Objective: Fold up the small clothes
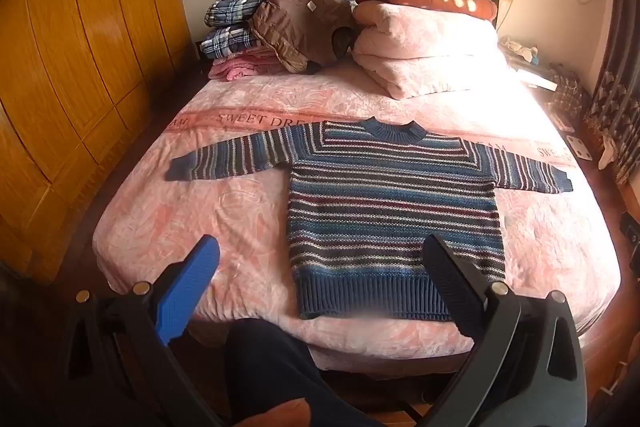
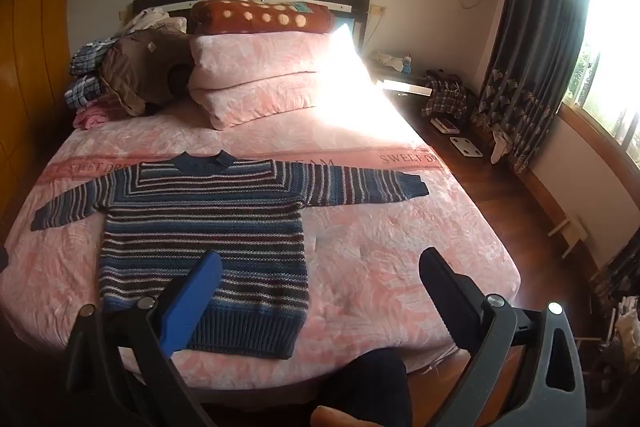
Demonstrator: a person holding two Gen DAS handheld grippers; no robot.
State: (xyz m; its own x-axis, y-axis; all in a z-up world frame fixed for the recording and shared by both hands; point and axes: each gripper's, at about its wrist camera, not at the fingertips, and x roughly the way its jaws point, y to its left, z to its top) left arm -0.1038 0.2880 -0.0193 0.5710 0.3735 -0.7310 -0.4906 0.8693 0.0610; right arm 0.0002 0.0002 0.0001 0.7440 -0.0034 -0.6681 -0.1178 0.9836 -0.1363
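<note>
A striped knit sweater [image 1: 394,211] lies flat and face up on the pink bed [image 1: 224,211], both sleeves spread out to the sides, its ribbed hem toward the near edge and its collar toward the far pillows [image 1: 424,51]. The left hand-held gripper [image 1: 320,247] hangs above the near edge with its fingers wide apart, holding nothing. The right hand-held gripper [image 2: 320,259] does likewise, spread over the sweater's right side. Folded clothes [image 1: 240,31] are stacked at the far left.
</note>
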